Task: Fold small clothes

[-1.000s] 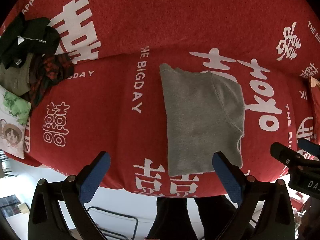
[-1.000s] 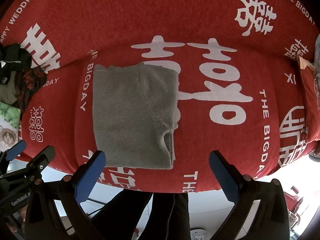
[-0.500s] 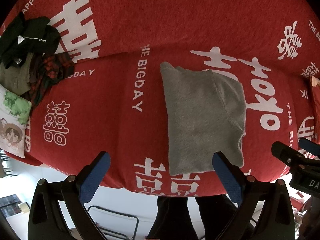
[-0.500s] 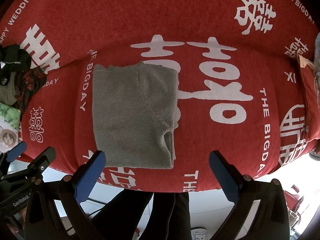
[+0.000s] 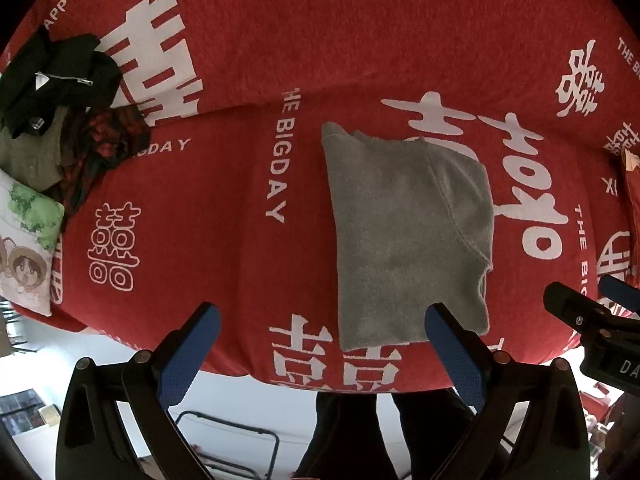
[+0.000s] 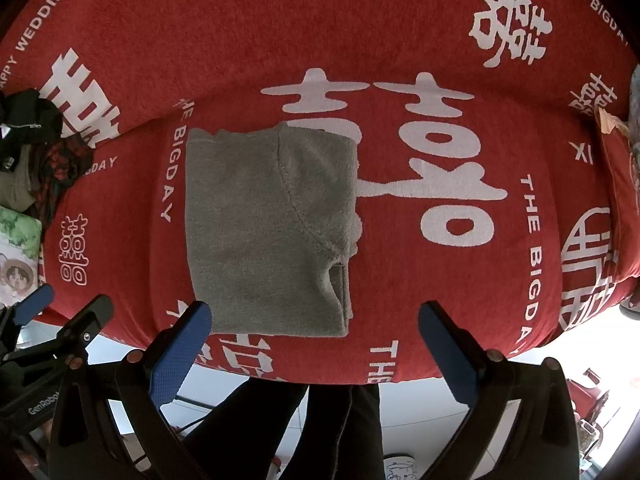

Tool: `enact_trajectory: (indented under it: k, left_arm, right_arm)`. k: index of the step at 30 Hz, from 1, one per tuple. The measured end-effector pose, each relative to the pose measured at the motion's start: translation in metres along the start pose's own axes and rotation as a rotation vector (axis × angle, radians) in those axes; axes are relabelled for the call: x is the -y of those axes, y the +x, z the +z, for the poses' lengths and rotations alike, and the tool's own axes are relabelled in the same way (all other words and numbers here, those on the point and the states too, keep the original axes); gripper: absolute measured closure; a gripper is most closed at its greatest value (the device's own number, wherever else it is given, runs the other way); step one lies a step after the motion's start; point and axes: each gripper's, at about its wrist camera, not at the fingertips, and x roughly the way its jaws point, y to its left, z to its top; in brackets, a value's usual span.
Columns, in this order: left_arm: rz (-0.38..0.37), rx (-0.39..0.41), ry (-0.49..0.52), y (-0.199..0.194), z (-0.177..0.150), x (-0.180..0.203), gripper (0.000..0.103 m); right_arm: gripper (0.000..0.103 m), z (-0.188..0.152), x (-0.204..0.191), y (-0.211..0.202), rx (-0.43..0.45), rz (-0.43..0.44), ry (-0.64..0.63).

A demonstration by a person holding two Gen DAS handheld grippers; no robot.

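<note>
- Left wrist view: the left gripper (image 5: 322,338) hangs with jaws apart, empty. The grey garment (image 5: 404,236) lies folded on the red blanket (image 5: 208,208), right of the "THE BIGDAY" lettering. Against a second ago it has barely shifted; the fold looks finished.
- Right wrist view: the right gripper (image 6: 314,338) is likewise spread, holding nothing. The garment's (image 6: 268,232) long axis runs from the near blanket edge toward the back, right of that lettering.
</note>
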Motion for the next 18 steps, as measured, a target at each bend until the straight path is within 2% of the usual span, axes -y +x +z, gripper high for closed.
enact_trajectory:
  k: [18]
  left_arm:
    - [0.013,-0.01,0.01,0.0024,-0.0016,0.0037,0.001]
  right_arm:
    - [0.0,0.0002,0.0002,0.0004,-0.001,0.001,-0.001]
